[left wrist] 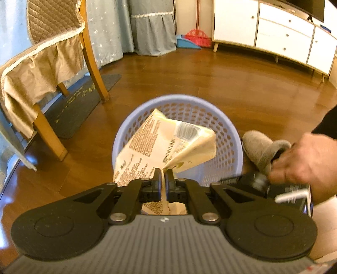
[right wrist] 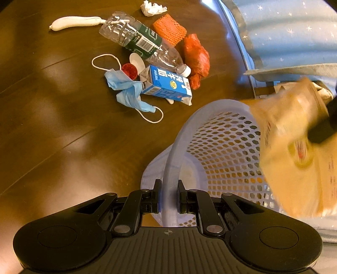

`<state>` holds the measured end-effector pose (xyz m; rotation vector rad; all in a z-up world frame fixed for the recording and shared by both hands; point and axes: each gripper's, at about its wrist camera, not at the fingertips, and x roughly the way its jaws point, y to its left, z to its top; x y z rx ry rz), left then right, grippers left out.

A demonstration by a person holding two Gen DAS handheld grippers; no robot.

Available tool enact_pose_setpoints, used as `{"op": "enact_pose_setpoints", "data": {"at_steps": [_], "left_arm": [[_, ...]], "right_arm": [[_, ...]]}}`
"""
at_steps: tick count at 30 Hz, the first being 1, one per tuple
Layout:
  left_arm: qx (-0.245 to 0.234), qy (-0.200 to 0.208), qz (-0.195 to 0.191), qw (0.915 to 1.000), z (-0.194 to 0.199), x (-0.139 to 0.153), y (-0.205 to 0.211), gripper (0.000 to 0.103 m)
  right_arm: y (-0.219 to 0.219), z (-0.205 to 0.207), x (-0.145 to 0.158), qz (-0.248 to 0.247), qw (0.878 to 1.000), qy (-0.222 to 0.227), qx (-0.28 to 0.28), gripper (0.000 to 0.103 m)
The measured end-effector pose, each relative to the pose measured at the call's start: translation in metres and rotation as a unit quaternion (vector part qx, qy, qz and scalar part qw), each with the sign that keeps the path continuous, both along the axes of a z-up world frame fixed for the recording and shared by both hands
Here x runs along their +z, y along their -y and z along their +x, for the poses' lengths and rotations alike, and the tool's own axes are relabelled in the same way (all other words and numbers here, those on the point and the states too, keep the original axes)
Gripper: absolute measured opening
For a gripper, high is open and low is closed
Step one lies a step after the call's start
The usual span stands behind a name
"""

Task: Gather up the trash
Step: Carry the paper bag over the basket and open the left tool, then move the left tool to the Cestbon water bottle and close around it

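left gripper [left wrist: 163, 171] clamped on crumpled yellow printed wrapper [left wrist: 166, 141], poised over basket mouth for drop | right gripper [right wrist: 169, 186] clamped on lilac perforated plastic basket [right wrist: 221, 147] rim, steadying it

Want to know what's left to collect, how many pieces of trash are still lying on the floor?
9: white tube, tissue, orange net, bottle, red bag, spoon, red cap, mask, milk carton. More may be hidden.

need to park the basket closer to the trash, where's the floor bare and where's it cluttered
Bare wood floor lies between the trash pile and the basket, and off to the pile's left. It is crowded around the milk carton, plastic bottle, face mask and red bag, which sit packed together.
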<state>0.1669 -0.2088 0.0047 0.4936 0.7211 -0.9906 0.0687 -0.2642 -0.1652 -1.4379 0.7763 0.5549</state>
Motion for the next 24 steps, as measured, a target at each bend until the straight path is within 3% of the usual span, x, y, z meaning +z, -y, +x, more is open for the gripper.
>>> {"op": "enact_pose_setpoints", "data": {"at_steps": [3, 15, 24], "left_arm": [[0.005, -0.018, -0.022, 0.9996, 0.005, -0.001, 0.005, 0.026], [0.023, -0.013, -0.003, 0.9996, 0.005, -0.005, -0.010, 0.027], [0.064, -0.015, 0.023, 0.9976, 0.012, -0.017, -0.052, 0.032]], "right_arm": [[0.000, -0.001, 0.000, 0.000, 1.000, -0.002, 0.000, 0.009], [0.001, 0.001, 0.002, 0.003, 1.000, -0.001, -0.005, 0.009], [0.000, -0.002, 0.002, -0.003, 1.000, -0.001, -0.002, 0.009]]}}
